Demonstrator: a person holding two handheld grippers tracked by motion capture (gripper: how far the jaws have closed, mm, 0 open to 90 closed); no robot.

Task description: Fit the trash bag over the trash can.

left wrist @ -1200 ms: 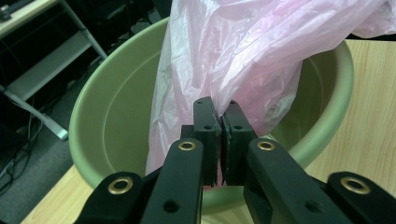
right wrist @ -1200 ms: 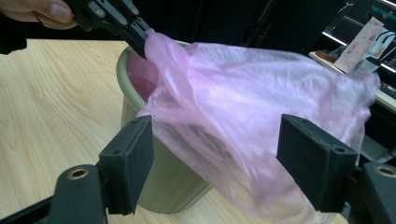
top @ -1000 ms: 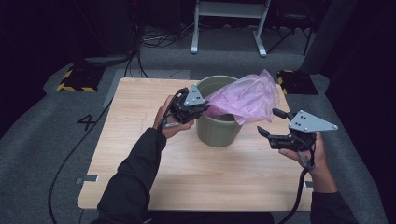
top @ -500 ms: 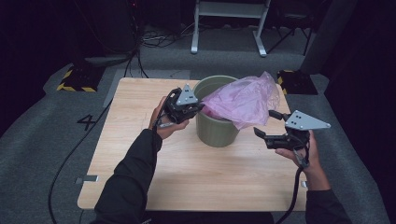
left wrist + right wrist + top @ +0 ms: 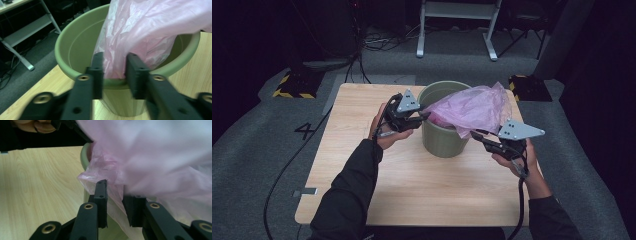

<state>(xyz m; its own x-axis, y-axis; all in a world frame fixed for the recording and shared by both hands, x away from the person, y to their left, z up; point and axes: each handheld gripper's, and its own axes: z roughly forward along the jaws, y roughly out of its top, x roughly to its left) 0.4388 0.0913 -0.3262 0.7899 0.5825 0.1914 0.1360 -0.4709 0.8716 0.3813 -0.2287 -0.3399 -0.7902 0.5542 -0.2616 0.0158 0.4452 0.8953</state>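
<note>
The left gripper (image 5: pixel 424 116) sits at the near-left rim of the one green bucket (image 5: pixel 443 140). Its jaws have just been opening and now stand apart, with a fold of the single pink plastic bag (image 5: pixel 472 107) between them over the rim; in the left gripper view the pads (image 5: pixel 98 72) lie beside the film and do not pinch it. The right gripper (image 5: pixel 478 136) is at the bucket's right side, under the overhanging bag. Its jaws have just been closing, and in the right gripper view bag film (image 5: pixel 150 165) hangs in the gap, but a slit remains and I cannot tell whether the pads press on it. The bag lies partly inside the bucket and drapes out over its right rim. The bucket stands on the wooden desk (image 5: pixel 362 165). On the grey floor left of the desk a "4" (image 5: pixel 306 131) is marked; neither bag nor bucket carries readable writing.
</note>
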